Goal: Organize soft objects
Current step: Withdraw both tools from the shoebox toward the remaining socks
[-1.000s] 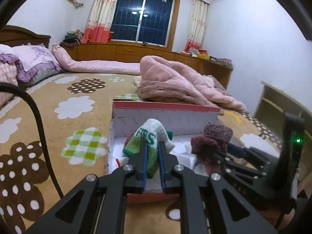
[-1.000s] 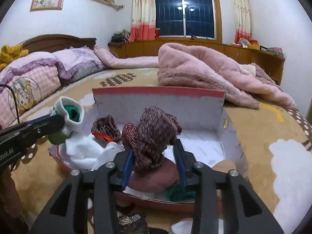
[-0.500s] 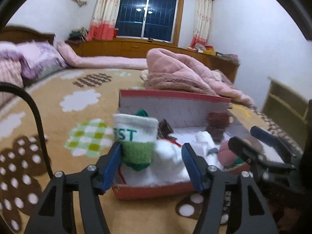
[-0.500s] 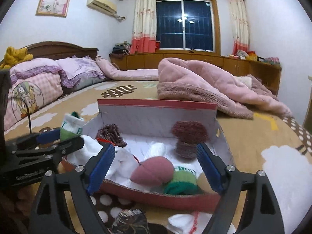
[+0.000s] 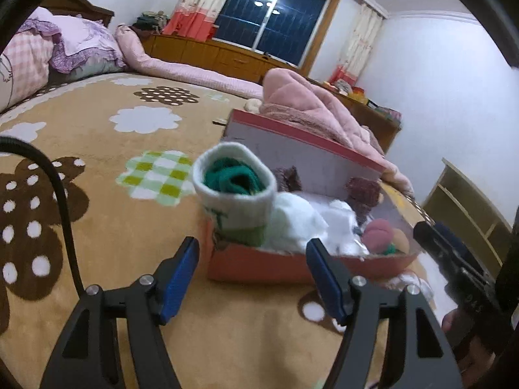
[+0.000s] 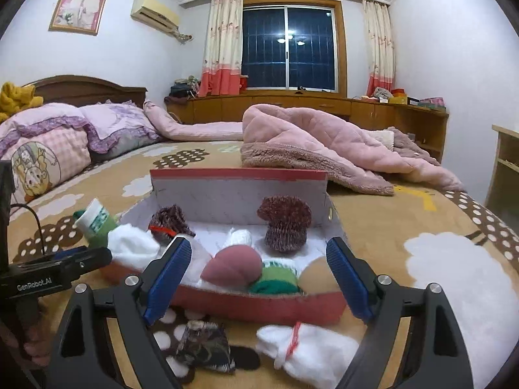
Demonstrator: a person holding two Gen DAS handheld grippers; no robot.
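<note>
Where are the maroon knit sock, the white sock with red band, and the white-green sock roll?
maroon knit sock (image 6: pixel 285 227): right wrist view, ribbed middle.
white sock with red band (image 6: pixel 311 353): right wrist view, white body beside the band.
white-green sock roll (image 5: pixel 241 209): left wrist view, white cuff.

one red cardboard box (image 6: pixel 259 304) on one flower-patterned bedspread (image 6: pixel 454 259), with seven rolled soft bundles inside: two maroon knit (image 6: pixel 285 223), two white (image 6: pixel 129 246), two green-and-white (image 6: pixel 94 223), one pink (image 6: pixel 232 267). two more bundles outside the box's front wall, one white with a red band (image 6: pixel 305 353), one dark patterned (image 6: pixel 204 350). two wide-open grippers, left (image 5: pixel 253 278) and right (image 6: pixel 256 280); one pink quilt (image 6: pixel 308 142), two pillows (image 6: pixel 45 149).
</note>
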